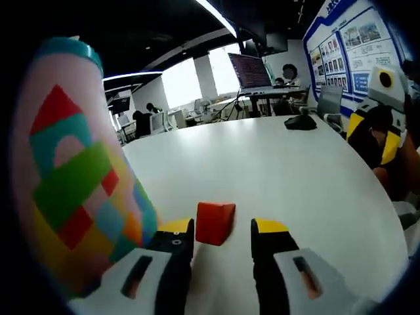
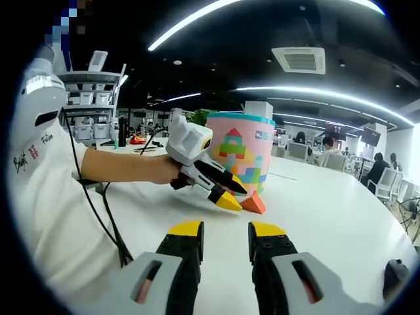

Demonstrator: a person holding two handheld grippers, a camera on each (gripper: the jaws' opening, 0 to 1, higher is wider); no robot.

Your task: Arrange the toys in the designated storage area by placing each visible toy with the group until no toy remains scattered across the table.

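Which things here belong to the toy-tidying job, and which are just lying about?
Part of the job:
- orange wedge-shaped toy block, on the white table
- pink cylindrical tub with teal rim and block pattern
- left gripper, jaws open either side of the block
- right gripper, open

Just lying about:
- black computer mouse
- open laptop
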